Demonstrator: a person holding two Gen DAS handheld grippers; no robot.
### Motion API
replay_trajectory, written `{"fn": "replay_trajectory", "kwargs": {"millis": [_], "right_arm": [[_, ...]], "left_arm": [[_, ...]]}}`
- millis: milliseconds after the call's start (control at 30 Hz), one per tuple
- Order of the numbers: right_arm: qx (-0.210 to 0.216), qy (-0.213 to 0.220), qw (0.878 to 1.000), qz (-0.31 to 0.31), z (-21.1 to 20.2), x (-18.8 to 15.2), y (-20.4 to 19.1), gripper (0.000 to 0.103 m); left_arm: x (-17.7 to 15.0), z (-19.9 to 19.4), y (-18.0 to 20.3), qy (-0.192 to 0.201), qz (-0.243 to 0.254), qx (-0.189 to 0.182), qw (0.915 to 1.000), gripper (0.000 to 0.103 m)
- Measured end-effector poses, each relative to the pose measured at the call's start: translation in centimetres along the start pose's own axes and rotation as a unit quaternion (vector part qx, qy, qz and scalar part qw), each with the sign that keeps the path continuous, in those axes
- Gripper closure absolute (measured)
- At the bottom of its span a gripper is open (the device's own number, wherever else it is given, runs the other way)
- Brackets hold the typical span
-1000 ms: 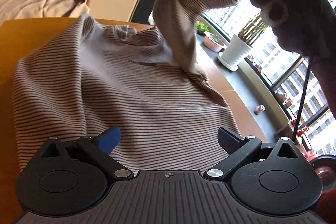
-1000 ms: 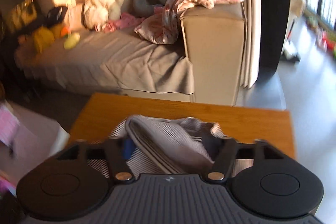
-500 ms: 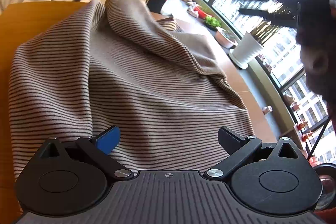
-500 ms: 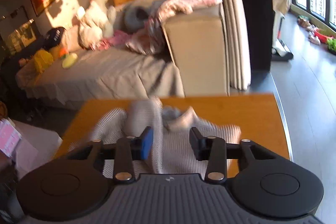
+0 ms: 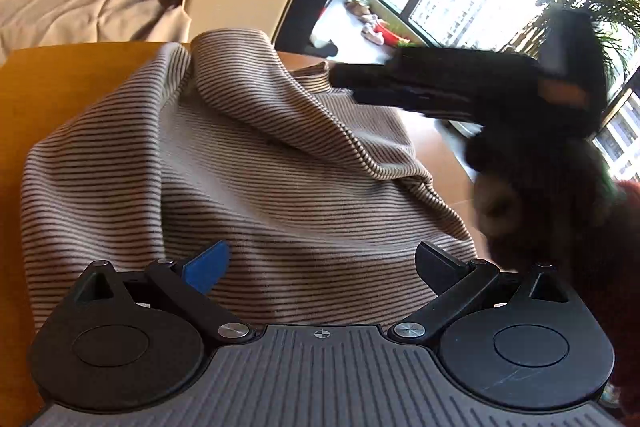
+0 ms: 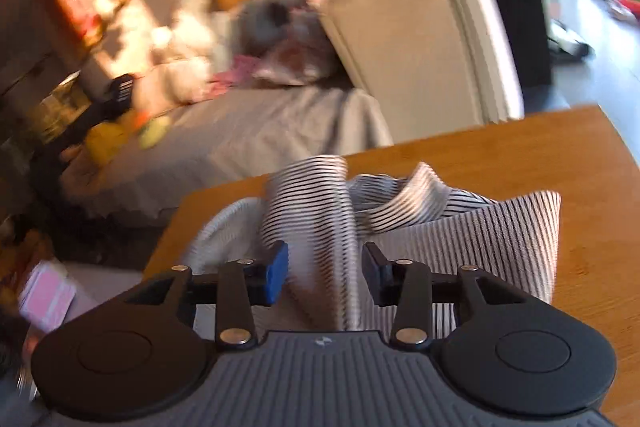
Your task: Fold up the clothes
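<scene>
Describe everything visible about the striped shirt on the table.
The striped shirt is beige knit fabric with thin dark horizontal stripes. It lies spread over the wooden table, one sleeve folded diagonally across the body and ending in a raised hump near the far edge. Creases run along that fold. No gripper pads press on it; the fold hangs between the right gripper pads.

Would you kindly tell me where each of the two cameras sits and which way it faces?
Left wrist: on the left gripper, jaws wide apart, looking down over the striped shirt toward the windows; the right gripper reaches in.
Right wrist: on the right gripper, open, a sleeve between its fingers, facing the sofa.
Shared: the shirt, the wooden table, the sofa.
</scene>
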State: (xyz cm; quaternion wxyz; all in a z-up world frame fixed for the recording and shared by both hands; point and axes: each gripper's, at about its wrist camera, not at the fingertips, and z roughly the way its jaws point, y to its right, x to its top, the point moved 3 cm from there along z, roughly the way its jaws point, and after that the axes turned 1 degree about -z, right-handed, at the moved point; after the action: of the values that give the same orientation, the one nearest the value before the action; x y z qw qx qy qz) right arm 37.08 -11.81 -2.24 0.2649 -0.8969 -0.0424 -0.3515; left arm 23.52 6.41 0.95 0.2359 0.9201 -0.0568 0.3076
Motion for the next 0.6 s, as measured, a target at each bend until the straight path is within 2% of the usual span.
{"fn": "replay_trajectory", "kwargs": {"millis": [67,100,133,200,300,367,467,533,600], "right_arm": [[-0.011,-0.023,1.0,0.015,1.9,-0.4,0.3,0.062],[0.015,-0.028,0.999,0.006,2.0,-0.9,-0.2,0.075],[0.045,-0.032,0.998,-0.006,2.0,-1.4,-0.8,0.078],[0.123,-0.044,0.99,-0.062,0.5,-2.7,-2.9,0.077],[0.182,-0.054,0.976,-0.111,-2.6,-4.0,-3.7,0.076],[0.155,-0.034,0.981,-0.109,-4.6,-4.2,-2.3,0.068],[0.037,0.019,0.992,-0.122,-7.6,-4.3,0.9,0.065],[-0.041,0.037,0.987,-0.152,-9.0,-4.8,2.3,0.065],[-0.092,0.042,0.976,-0.191,-10.1,-5.8,2.8,0.065]], "left_arm": [[-0.2,-0.1,-0.6,-0.003,-0.008,0.006,0.9999,0.001],[-0.3,-0.2,-0.9,-0.005,-0.012,0.008,0.9999,0.001],[-0.4,-0.3,-1.3,-0.005,-0.017,0.01,0.9998,0.001],[-0.5,-0.6,-2.1,-0.003,-0.026,0.009,0.9996,0.001],[0.1,-0.8,-2.9,0.002,-0.04,0.005,0.9992,0.001],[0.6,-1.0,-3.0,0.009,-0.044,0.002,0.999,0.001],[1.2,-1.0,-2.9,0.016,-0.045,-0.001,0.9988,0.001],[1.6,-0.7,-2.9,0.021,-0.05,0.001,0.9986,0.001],[2.1,-0.1,-3.3,0.025,-0.063,0.008,0.9977,0.001]]}}
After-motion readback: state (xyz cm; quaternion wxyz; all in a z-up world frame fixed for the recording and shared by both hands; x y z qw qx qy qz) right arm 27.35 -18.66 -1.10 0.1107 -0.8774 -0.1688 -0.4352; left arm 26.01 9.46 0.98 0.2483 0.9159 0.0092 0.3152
